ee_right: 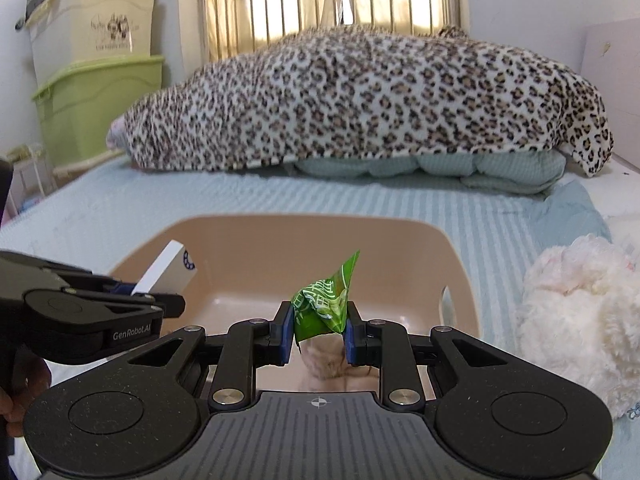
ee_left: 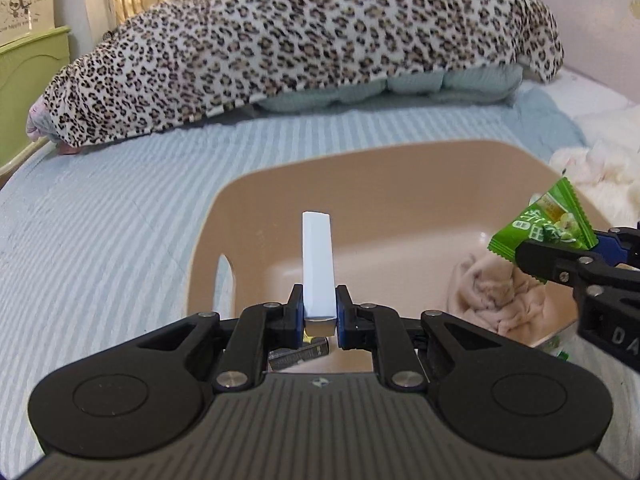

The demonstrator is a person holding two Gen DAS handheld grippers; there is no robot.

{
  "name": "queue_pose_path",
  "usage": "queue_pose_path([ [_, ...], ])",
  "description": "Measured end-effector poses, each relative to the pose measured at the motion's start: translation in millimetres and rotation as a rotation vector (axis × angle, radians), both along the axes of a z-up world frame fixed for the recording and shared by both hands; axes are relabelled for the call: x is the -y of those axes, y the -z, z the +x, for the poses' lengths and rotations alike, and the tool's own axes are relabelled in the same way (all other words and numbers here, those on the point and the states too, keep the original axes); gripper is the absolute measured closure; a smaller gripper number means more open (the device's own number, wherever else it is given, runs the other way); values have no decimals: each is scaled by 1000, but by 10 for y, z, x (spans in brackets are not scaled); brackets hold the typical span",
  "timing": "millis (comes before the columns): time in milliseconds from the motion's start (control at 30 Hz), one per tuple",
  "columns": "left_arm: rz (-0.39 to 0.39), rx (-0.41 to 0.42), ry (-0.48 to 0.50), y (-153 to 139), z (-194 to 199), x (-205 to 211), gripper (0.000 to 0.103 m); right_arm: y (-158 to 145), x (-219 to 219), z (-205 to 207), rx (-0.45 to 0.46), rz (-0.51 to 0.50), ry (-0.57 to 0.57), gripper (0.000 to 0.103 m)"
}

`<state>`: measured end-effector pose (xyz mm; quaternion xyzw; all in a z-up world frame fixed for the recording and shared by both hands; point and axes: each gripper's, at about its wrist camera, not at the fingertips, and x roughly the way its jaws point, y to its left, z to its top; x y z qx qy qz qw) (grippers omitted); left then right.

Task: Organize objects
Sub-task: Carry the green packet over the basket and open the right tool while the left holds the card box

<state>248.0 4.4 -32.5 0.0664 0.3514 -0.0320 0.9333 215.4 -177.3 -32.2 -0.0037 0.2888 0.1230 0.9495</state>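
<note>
Our 2 grippers hold items over the tan basin point(ee_left: 400, 184).
Our left gripper point(ee_left: 319, 312) clamps a white block point(ee_left: 318, 264); our right gripper point(ee_right: 319, 334) pinches a green packet point(ee_right: 324, 304) above a beige cloth point(ee_left: 492, 296).

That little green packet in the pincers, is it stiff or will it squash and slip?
The green packet looks crumpled between the right gripper pads, so probably thin, soft film that squashes. Its glossy surface suggests it could slip. It seems light: it sticks up above the beige basin without sagging.
</note>
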Motion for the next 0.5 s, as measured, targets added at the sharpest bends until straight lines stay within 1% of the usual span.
queue_pose_path([
  [167,-2,-17,-2,0,-3,4,86,99,-31,-5,-35,-7,-7,80],
  [200,-10,-16,-8,-15,-9,-4,84,102,-33,-10,-34,-6,-6,77],
  [233,-22,-17,-13,-33,-16,-13,79,96,-37,-20,-30,-7,-4,73],
  [267,-36,-17,-16,-59,-32,-23,72,75,-37,-35,-23,-7,-5,66],
  [300,-42,-16,-17,-85,-49,-23,59,51,-33,-62,-13,-5,-6,66],
  [333,-40,-12,-22,-112,-75,-24,43,21,-28,-91,-5,-6,-9,64],
  [400,-24,14,-30,-180,-133,-4,30,-38,-16,-156,15,-11,-7,53],
  [433,-13,30,-33,-210,-174,5,28,-70,0,-194,27,-13,-4,50],
  [500,4,44,-33,-268,-252,4,25,-131,40,-262,43,-7,3,40],
])
